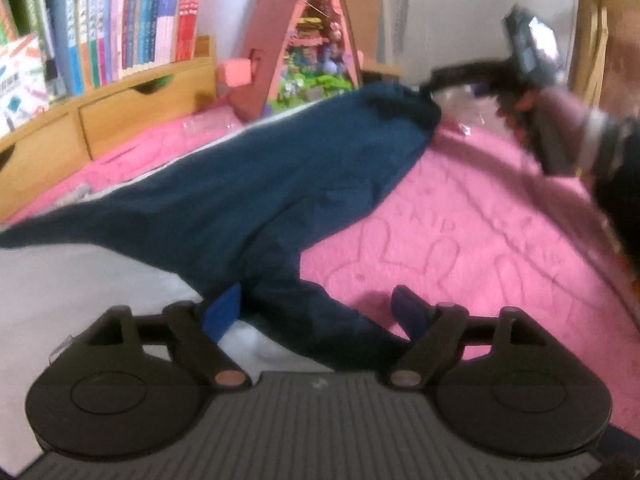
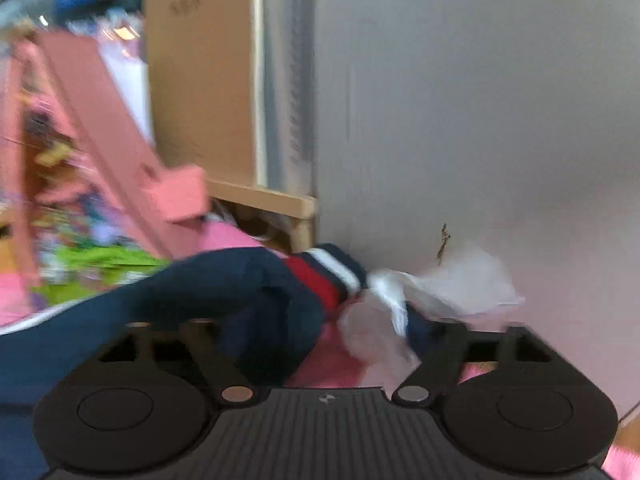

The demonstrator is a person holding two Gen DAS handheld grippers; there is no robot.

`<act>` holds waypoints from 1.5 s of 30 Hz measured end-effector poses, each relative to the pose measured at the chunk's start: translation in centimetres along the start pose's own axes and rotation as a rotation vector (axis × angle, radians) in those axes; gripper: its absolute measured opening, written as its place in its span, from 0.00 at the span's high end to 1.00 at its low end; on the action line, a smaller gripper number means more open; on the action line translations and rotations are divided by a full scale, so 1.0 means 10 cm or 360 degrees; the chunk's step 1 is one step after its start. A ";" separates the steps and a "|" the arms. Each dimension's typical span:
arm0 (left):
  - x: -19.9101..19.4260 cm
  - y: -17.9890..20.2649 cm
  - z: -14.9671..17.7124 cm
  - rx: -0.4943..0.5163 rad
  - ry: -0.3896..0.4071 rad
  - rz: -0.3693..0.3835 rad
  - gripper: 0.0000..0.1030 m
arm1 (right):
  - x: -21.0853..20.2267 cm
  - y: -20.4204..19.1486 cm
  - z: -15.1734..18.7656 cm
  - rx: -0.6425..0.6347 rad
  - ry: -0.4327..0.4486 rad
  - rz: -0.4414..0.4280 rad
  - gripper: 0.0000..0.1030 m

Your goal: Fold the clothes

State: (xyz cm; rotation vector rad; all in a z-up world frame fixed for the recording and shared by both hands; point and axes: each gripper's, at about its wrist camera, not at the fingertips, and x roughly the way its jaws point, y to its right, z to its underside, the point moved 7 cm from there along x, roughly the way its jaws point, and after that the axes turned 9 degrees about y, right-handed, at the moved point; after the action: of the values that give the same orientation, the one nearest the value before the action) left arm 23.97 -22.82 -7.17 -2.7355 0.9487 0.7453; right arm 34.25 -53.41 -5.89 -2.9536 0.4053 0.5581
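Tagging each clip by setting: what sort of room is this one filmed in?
Most likely a child's bedroom at home. A navy garment lies on a pink embossed bedspread, beside a wooden shelf of colourful books and a pink A-frame toy house.

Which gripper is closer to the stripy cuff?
Right. The right gripper sits just short of the cuff, which lies past its open fingers. The left gripper is at the garment's opposite end.

Black ribbed left gripper (image 1: 318, 314) with blue fingertips (image 1: 222, 312); dark sleeve (image 1: 616, 168).
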 end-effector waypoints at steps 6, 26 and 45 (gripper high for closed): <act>-0.42 -0.01 -0.03 -0.0361 0.0045 0.0086 0.31 | -0.67 -0.60 -0.13 -0.0014 0.0031 -0.0586 0.16; -2.24 -0.70 1.25 -0.0598 0.0086 -0.0864 0.30 | -1.76 -2.96 0.92 -0.0779 -0.0285 -0.1360 0.30; -2.25 -0.65 1.27 -0.0572 0.0080 -0.0854 0.25 | -1.11 -0.26 -0.02 0.0213 -0.0265 -0.0112 0.00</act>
State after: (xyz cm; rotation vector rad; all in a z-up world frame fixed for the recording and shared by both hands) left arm 7.54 -1.81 -6.99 -3.1027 0.0556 0.7985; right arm 25.10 -48.27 -1.38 -2.7558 0.3078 0.7312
